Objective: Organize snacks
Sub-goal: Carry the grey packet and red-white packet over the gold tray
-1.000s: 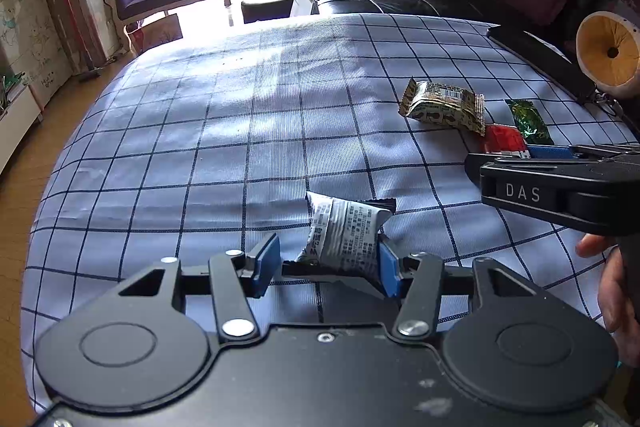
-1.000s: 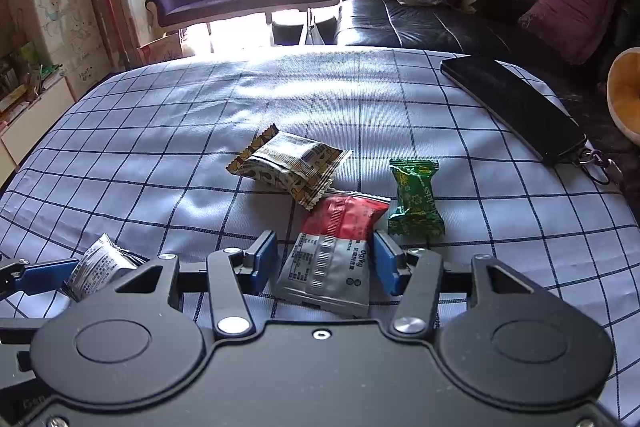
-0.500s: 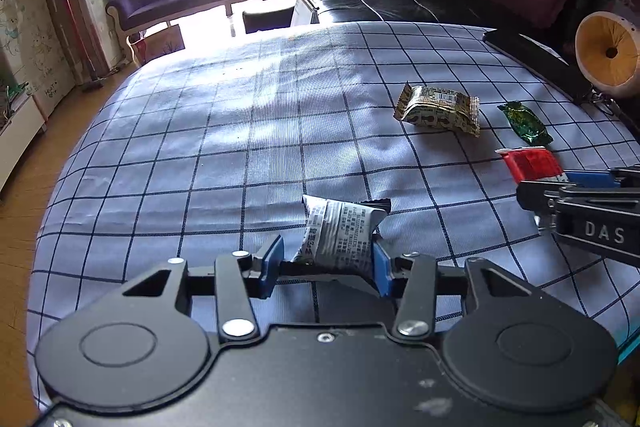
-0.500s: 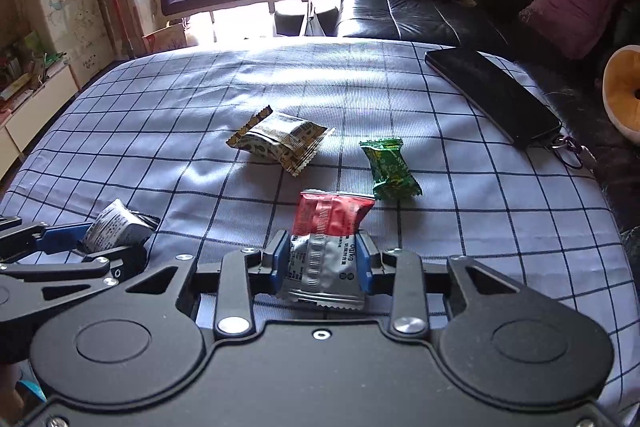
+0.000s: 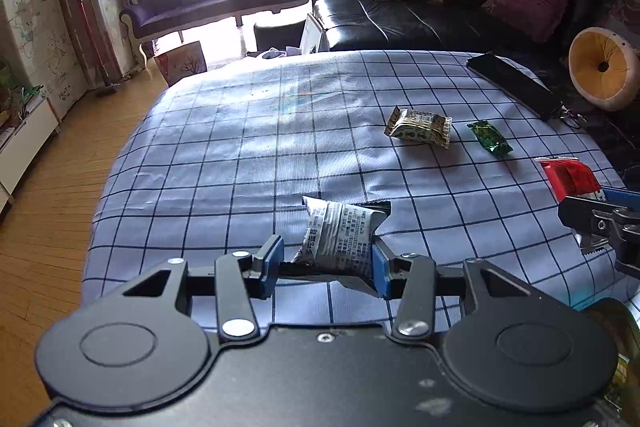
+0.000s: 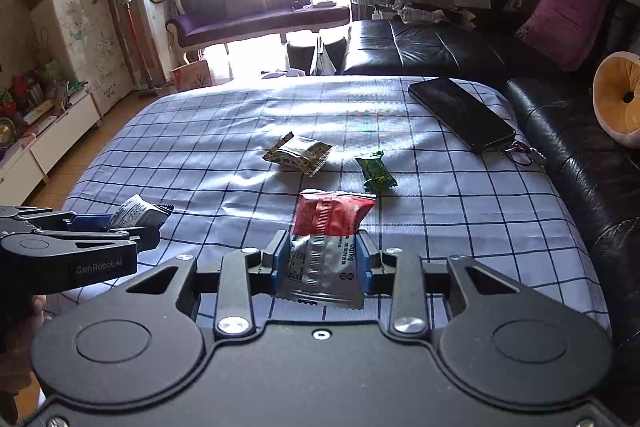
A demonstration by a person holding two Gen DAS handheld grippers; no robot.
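My left gripper [image 5: 326,261] is shut on a white snack packet with black print [image 5: 340,241] and holds it above the checked tablecloth [image 5: 240,163]. My right gripper [image 6: 322,261] is shut on a red and silver snack packet [image 6: 328,243], also lifted. A yellow-brown packet [image 6: 298,155] and a small green packet [image 6: 374,171] lie on the cloth ahead. In the left wrist view they show as the yellow-brown packet [image 5: 418,127] and the green packet [image 5: 490,139], with the red packet [image 5: 570,177] at the right edge.
A black phone-like slab [image 6: 460,113] with keys lies at the table's far right edge. A black leather sofa [image 6: 560,131] runs along the right with a magenta cushion [image 6: 564,19] and a yellow round pillow [image 6: 618,99]. Wooden floor [image 5: 48,211] lies left.
Both grippers have closed on their packets and pulled back and up from the table. The red packet has left its place beside the green one.
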